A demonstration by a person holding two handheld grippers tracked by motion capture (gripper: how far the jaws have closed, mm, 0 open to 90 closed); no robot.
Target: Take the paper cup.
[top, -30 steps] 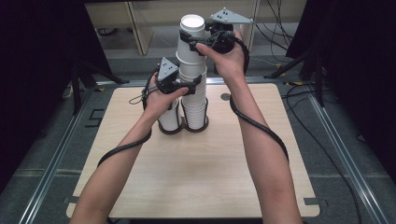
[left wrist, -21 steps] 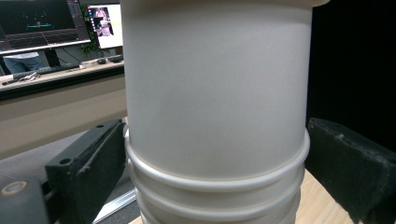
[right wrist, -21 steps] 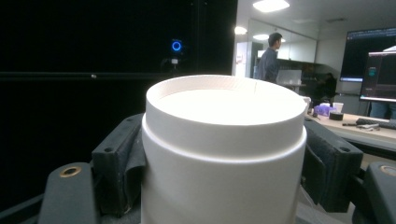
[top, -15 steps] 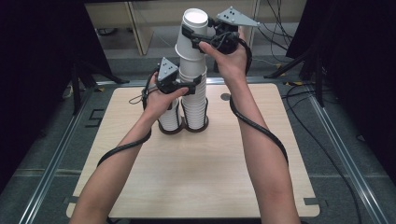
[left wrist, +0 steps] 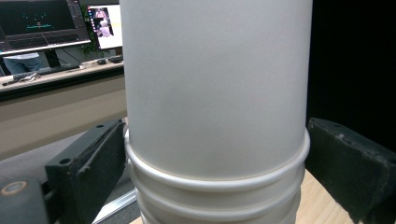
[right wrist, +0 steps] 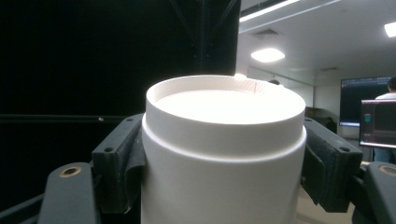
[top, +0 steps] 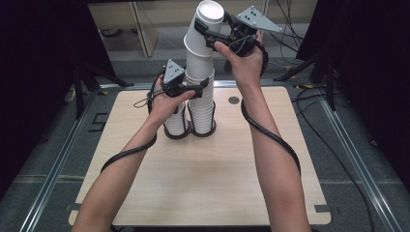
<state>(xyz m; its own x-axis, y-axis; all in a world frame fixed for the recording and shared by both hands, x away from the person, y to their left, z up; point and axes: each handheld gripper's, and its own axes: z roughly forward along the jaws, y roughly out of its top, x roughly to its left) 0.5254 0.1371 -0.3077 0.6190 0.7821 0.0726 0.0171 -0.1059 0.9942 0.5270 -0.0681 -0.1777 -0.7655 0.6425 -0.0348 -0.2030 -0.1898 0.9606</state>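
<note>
Dark curtains and metal floor rails surround the pale wooden table (top: 203, 183), on which two stacks of white paper cups stand upside down side by side, a shorter stack (top: 176, 123) on the left touching a taller stack (top: 202, 104) on the right. The left gripper (top: 196, 88) has its black jaws closed around the taller stack just above its nested rims, while the right gripper (top: 205, 36) clamps the topmost white cup (top: 205, 21), which sits tilted above two more loosely nested cups. No writing or labels can be read on any cup.
</note>
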